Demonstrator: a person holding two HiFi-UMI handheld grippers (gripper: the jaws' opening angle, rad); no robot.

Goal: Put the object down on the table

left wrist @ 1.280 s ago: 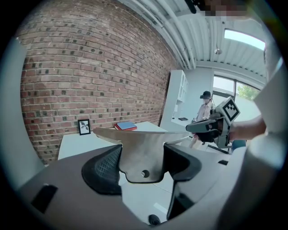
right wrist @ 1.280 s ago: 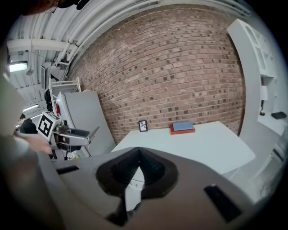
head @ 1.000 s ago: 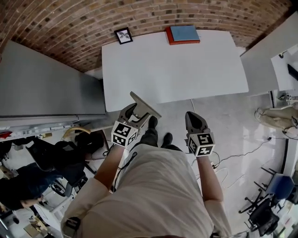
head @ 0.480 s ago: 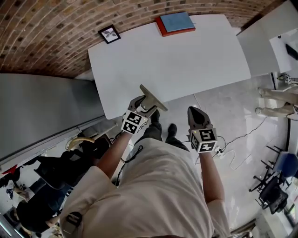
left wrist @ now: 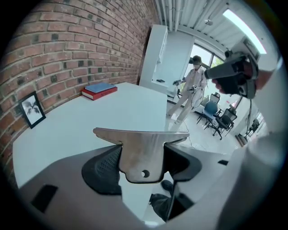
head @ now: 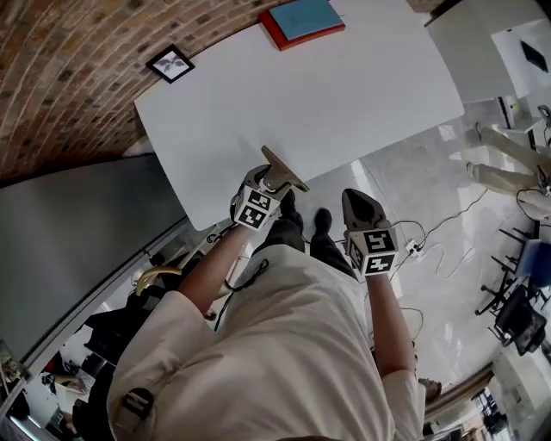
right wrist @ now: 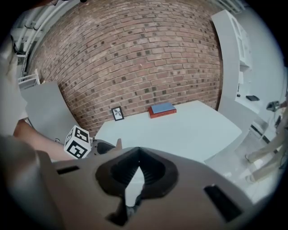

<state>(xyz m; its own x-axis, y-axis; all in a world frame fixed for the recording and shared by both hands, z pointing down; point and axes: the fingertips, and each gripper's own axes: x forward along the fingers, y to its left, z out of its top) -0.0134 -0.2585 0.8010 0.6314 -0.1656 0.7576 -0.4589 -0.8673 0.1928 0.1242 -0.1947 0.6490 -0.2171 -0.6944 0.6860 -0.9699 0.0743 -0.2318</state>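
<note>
metal plate [left wrist: 143, 152]: in air at near edge of white table [head: 344, 95], clamped between wide-set jaws of left gripper [head: 267, 183] | right gripper [right wrist: 134, 173]: jaw tips together, empty, just beside left, off table | book [head: 301, 19], framed picture [head: 170, 64]: table's far side

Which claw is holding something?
The left claw: a flat metal piece with a small hole is pinched between its two sides. The right claw is closed up with nothing in it.
</note>
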